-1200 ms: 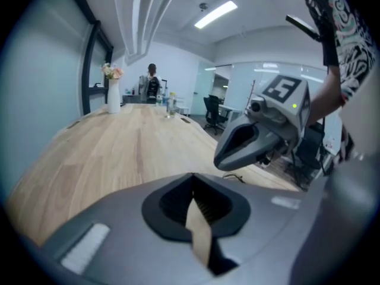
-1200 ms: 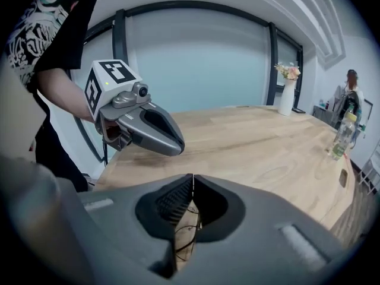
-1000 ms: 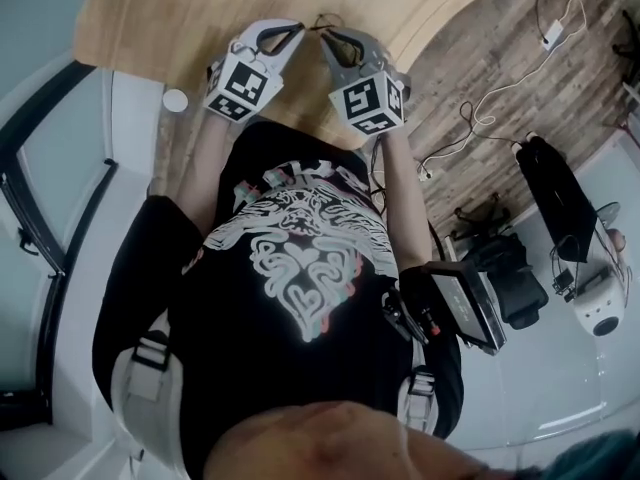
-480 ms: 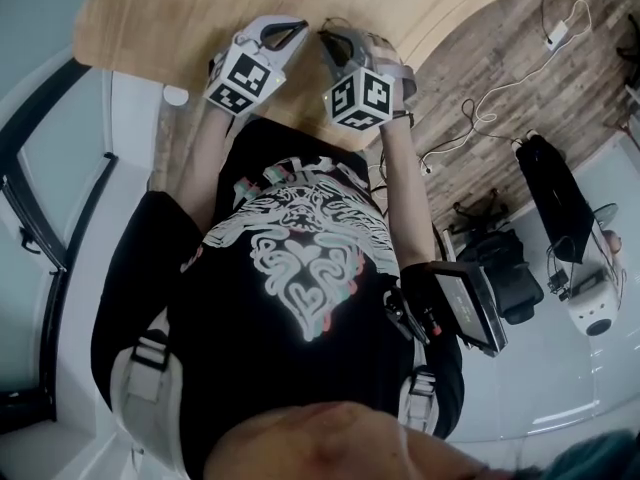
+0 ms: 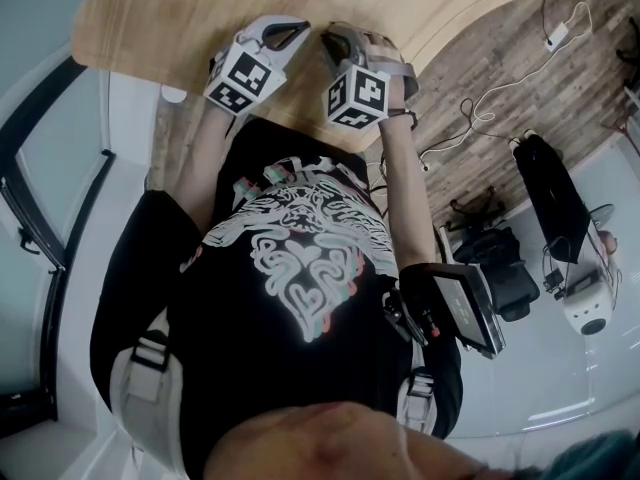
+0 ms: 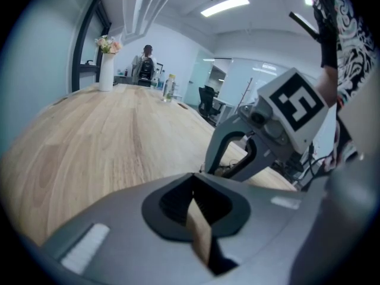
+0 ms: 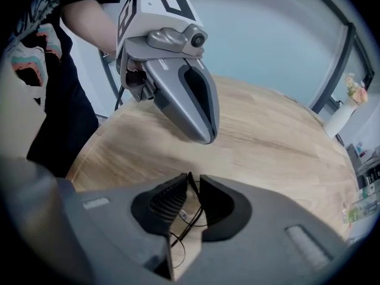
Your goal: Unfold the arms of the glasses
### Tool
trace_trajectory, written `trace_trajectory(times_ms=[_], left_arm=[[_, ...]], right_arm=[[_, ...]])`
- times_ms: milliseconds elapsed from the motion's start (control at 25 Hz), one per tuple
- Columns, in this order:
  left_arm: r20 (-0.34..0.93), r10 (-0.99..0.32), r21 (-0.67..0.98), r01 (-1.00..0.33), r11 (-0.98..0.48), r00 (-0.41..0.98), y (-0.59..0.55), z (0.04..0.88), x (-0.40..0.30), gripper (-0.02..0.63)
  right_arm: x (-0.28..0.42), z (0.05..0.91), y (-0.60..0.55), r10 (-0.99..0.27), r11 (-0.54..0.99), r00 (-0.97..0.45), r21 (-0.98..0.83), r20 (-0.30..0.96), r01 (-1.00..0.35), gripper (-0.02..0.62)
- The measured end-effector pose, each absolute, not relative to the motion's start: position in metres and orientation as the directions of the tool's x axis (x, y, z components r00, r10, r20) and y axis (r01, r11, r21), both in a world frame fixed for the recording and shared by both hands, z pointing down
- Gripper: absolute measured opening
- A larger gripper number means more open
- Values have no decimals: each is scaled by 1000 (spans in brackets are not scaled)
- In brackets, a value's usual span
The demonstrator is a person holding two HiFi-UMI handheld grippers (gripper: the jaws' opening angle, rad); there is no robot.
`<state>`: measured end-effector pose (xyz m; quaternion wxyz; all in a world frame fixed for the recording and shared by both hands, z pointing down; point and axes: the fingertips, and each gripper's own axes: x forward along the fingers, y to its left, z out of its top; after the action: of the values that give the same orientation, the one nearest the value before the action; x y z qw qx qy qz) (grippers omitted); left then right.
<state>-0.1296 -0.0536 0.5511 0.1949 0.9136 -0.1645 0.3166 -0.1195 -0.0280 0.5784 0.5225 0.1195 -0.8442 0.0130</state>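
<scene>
The glasses (image 7: 185, 214) are thin black wire frames, seen in the right gripper view between the jaws, which stand nearly closed on the wire just above the wooden table (image 7: 279, 141). My right gripper (image 7: 191, 181) is shut on them. The left gripper (image 7: 208, 136) hangs just beyond, its jaws pressed together with nothing visible in them. In the head view both grippers, left (image 5: 298, 32) and right (image 5: 328, 40), sit tip to tip over the table's near edge; the glasses are hidden there. In the left gripper view, its own jaws (image 6: 192, 180) are closed, and a bit of wire shows under the right gripper (image 6: 233, 159).
A white vase with flowers (image 6: 106, 70) and bottles (image 6: 168, 88) stand at the table's far end, where a person (image 6: 144, 64) is. The curved table edge (image 5: 440, 38) runs right of the grippers. Cables (image 5: 500, 88) and a dark chair (image 5: 555, 198) are on the floor.
The right gripper has rolled and shifted slightly, its marker cube turning to another face. The wire seen between the tips a second ago is now hidden. The left gripper barely moved.
</scene>
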Motion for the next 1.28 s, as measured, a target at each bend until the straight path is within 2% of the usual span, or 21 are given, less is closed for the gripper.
trace_trajectory(times_ms=[440,760,1000,1280], left_arm=[[642,-158,271,-414,-869,751,-56,556,-131,-11],[655,-132,287,-406,-868,744,-55,565,-129,-11],[656,-111,277,-375,-885,746,-55,566,-119,-11],[680,-58,234,-291,-928,731,-34,577,-109,-11]], right_arm=[[-130,578,-32,-167,976,-446,84,879,-202,25],[-128,551,-35,-238,951,-553,77,799,-299,25],[-122,530,-26,-306,947,-626,158,718,-281,25],[-115,515,-15,-357,931,-637,208,684,-299,25]])
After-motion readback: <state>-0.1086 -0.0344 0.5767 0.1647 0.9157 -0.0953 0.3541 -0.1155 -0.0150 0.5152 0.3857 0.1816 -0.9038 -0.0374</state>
